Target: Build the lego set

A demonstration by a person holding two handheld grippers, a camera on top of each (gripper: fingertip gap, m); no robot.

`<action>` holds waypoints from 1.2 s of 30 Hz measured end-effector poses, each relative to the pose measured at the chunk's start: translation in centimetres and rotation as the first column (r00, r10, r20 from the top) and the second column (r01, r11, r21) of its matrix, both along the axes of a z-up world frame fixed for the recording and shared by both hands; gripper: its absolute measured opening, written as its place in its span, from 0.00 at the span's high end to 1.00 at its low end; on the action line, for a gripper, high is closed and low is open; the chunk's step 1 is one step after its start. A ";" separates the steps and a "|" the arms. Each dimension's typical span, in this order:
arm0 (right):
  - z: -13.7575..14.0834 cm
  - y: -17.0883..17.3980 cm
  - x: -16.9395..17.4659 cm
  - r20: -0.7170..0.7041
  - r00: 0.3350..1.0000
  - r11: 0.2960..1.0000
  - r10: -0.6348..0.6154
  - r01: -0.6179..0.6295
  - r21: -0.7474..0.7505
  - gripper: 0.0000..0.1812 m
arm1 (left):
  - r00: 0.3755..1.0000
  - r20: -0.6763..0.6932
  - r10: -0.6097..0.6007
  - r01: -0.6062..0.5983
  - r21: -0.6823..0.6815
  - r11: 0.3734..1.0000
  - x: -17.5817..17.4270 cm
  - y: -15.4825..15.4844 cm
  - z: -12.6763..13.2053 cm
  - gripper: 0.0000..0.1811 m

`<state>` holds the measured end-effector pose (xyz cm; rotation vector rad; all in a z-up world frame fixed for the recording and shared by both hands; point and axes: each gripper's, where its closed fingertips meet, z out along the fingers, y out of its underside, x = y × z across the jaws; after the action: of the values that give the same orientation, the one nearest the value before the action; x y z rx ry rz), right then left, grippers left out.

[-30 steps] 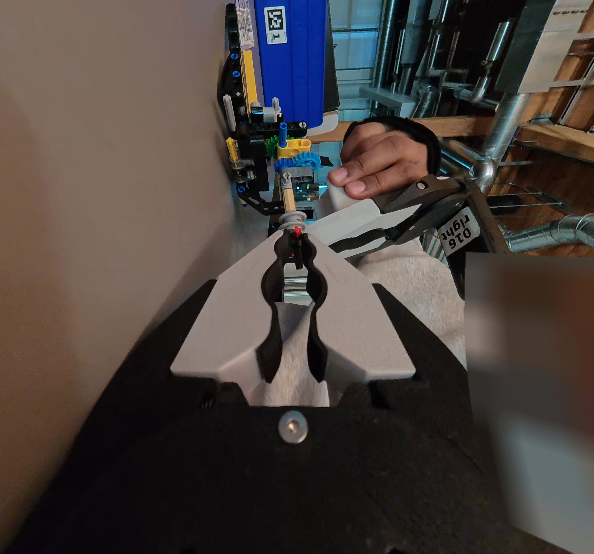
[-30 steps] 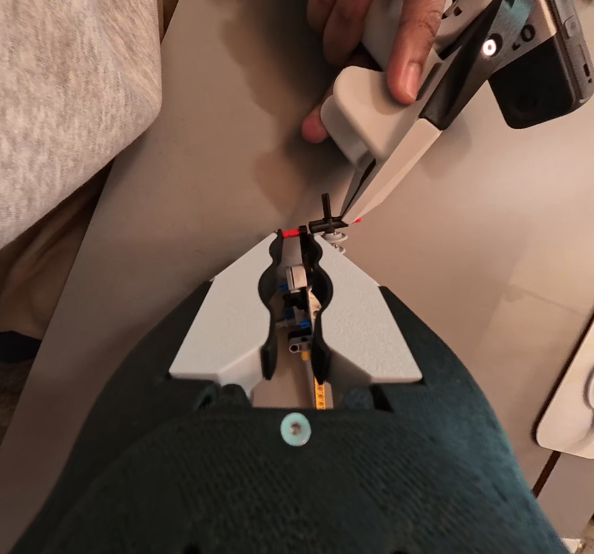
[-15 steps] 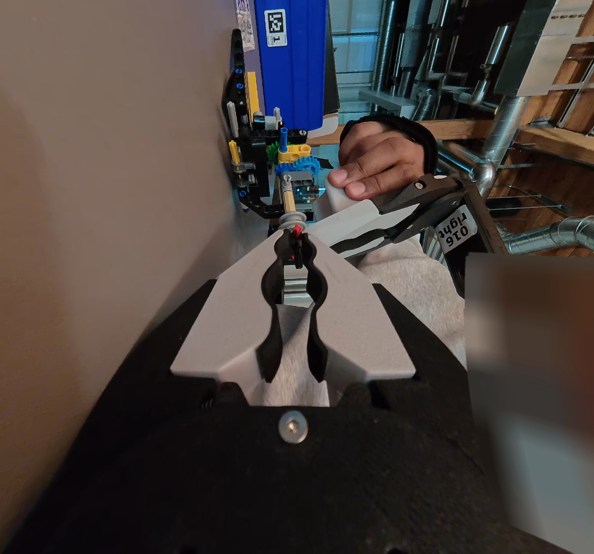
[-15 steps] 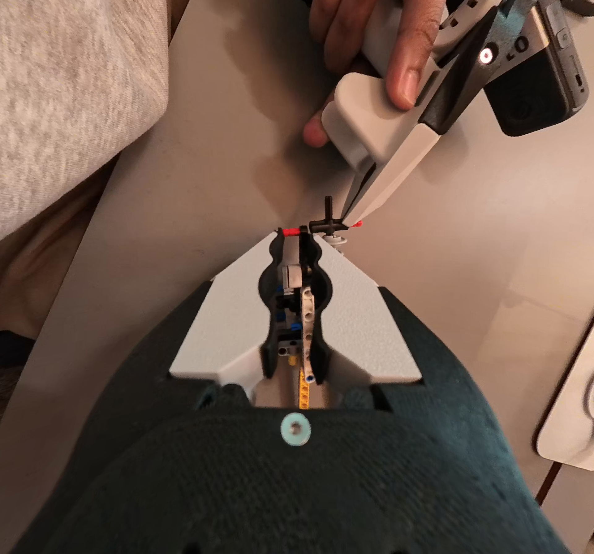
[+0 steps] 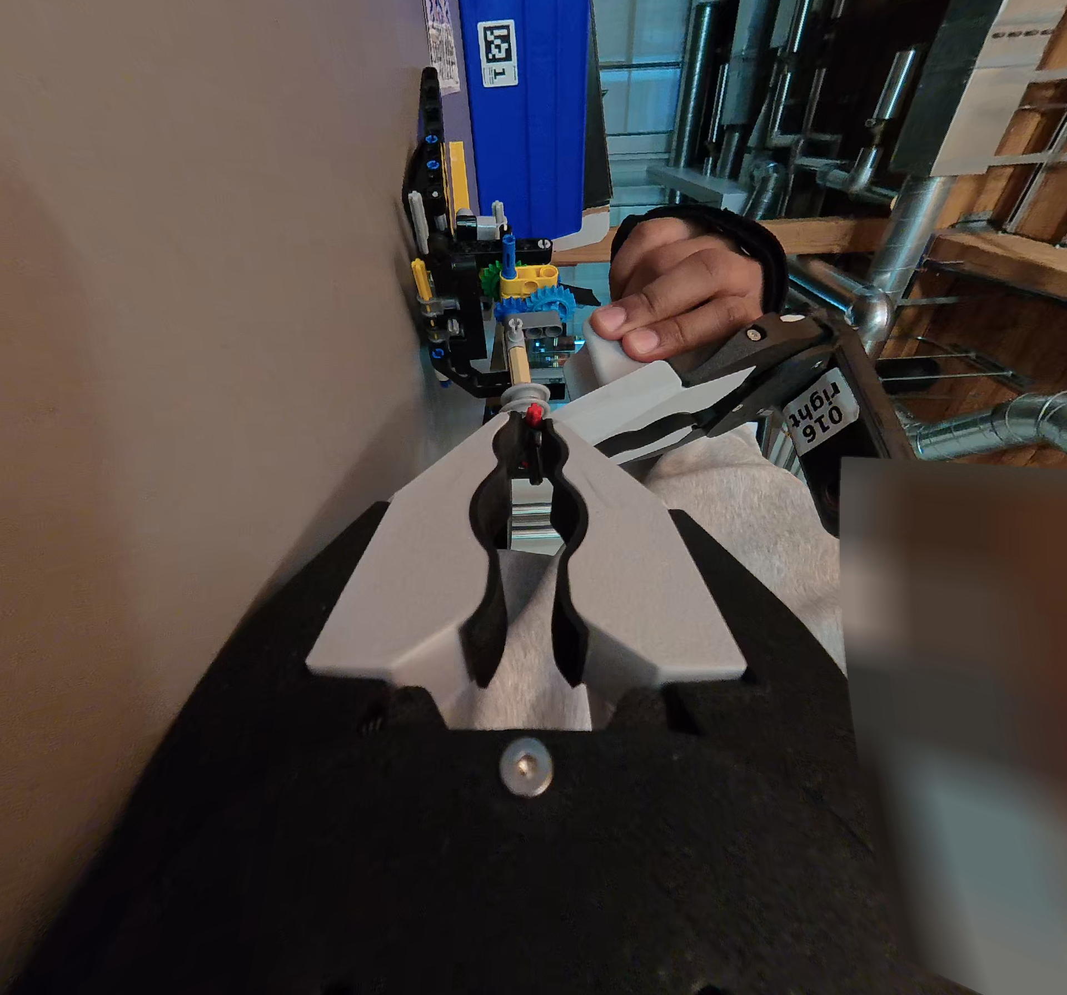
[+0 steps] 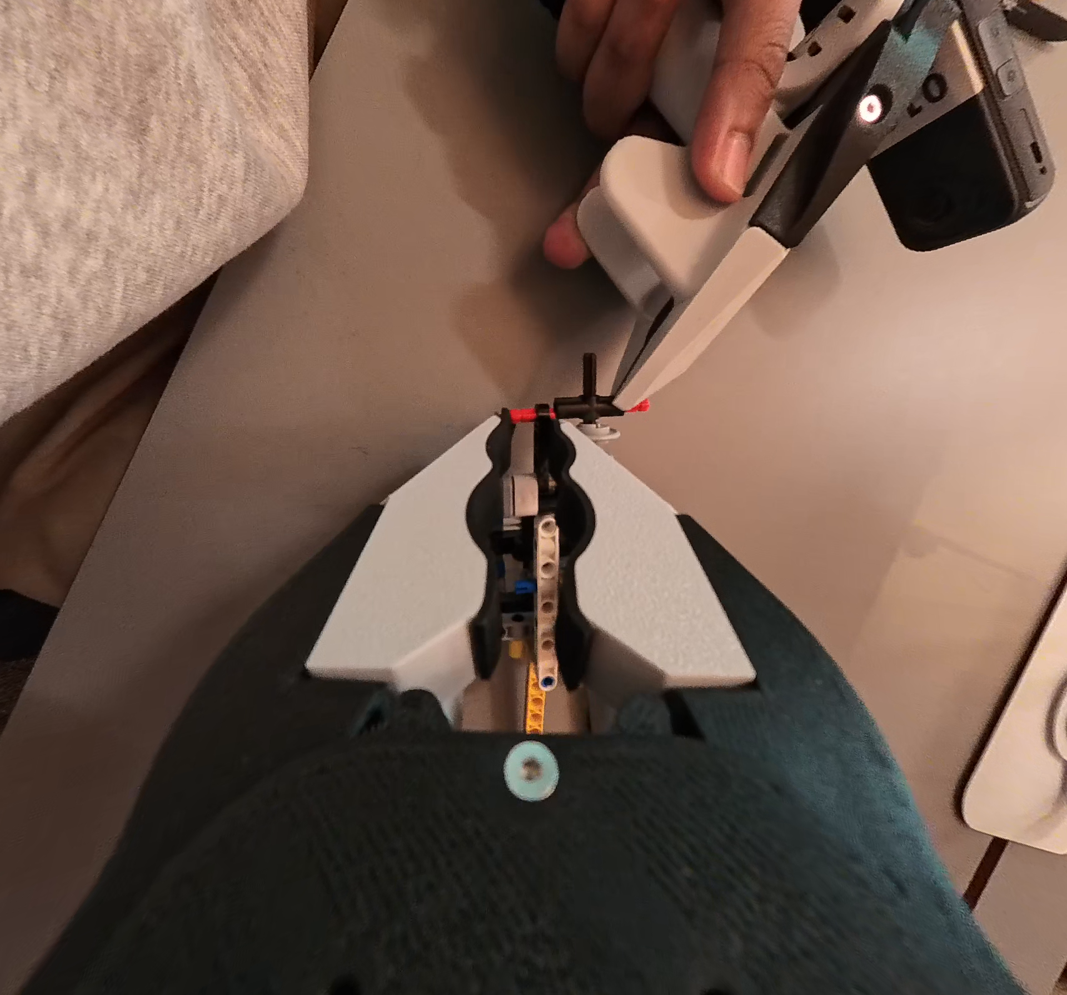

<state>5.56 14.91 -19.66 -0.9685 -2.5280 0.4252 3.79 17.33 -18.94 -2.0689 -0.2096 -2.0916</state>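
Both claws are working on one small joint above the tabletop [image 6: 358, 286]. The right gripper [image 6: 528, 418] is clamped on a thin black piece threaded onto a red axle [image 6: 522, 414], and the left gripper [image 5: 528, 427] is pinching the other end of that axle, just past a black cross-shaped connector [image 6: 588, 404] riding on it. I am judging that the connector is being slid along or seated on the axle, and is not yet home. A grey bush [image 5: 524, 394] on a tan axle is sitting right behind the joint, leading back to the main lego model [image 5: 462, 297], which is standing further along the tabletop beside a blue box [image 5: 522, 101]. Its black frame, blue and green gears and yellow beams are already together, so a good part looks built; this sub-assembly is still to be finished.
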 end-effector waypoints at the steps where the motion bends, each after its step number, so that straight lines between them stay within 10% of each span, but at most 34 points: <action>1: 0.0 0.0 0.0 0.000 1.000 1.000 0.000 0.000 -0.001 0.94 | 1.000 0.000 0.001 -0.001 0.000 1.000 0.0 0.0 0.0 0.98; 36: 0.3 -0.2 -0.3 -0.098 0.994 0.997 -0.047 0.053 0.052 0.93 | 0.997 -0.007 0.081 -0.081 -0.006 0.997 0.0 0.3 -0.1 0.98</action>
<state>5.31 14.71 -19.39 -0.9652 -2.4109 0.3776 3.82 17.68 -19.01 -2.0350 -0.2940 -2.0388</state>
